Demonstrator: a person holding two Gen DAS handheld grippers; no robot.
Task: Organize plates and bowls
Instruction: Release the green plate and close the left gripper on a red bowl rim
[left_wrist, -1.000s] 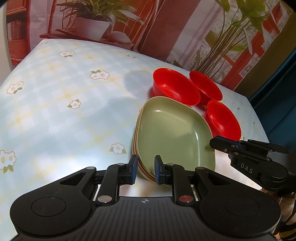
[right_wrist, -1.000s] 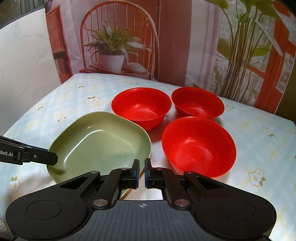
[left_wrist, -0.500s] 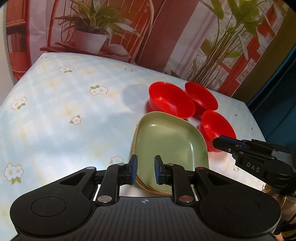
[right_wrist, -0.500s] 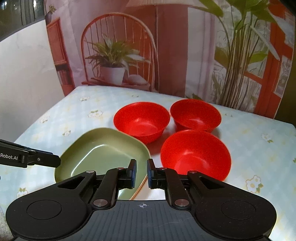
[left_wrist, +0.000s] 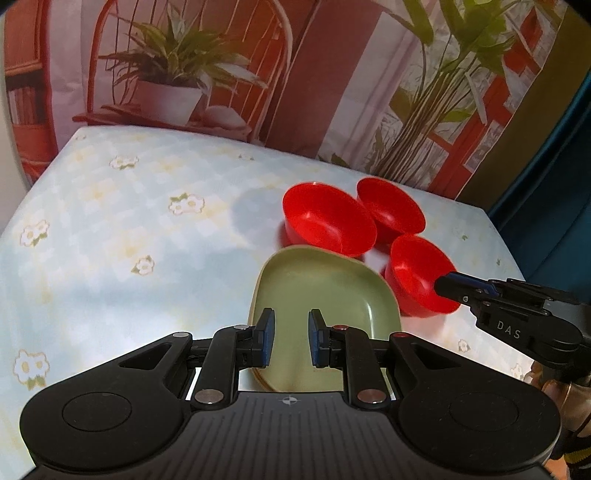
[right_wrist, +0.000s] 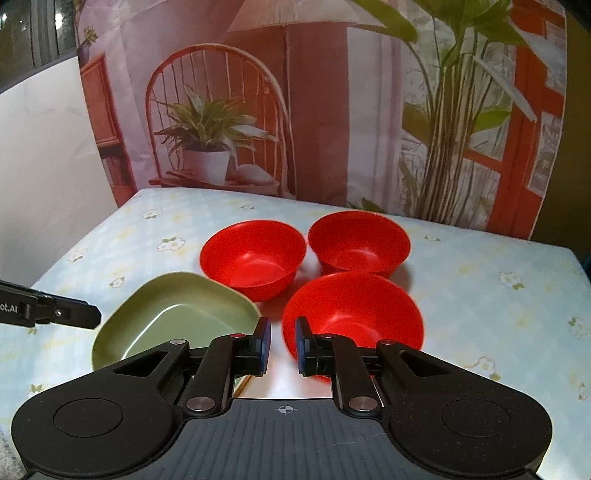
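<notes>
Both my grippers are hanging over the bench with nothing in them: left gripper (left_wrist: 288, 341) and right gripper (right_wrist: 281, 345) jaws each show just a narrow empty gap. The green plates (left_wrist: 321, 291) sit stacked at the near side, three red bowls (right_wrist: 255, 256) clustered just behind and to the right. Guessing bowls are next: spread the right jaws wide, drop onto the near bowl (right_wrist: 352, 314) rim, nest it.
</notes>
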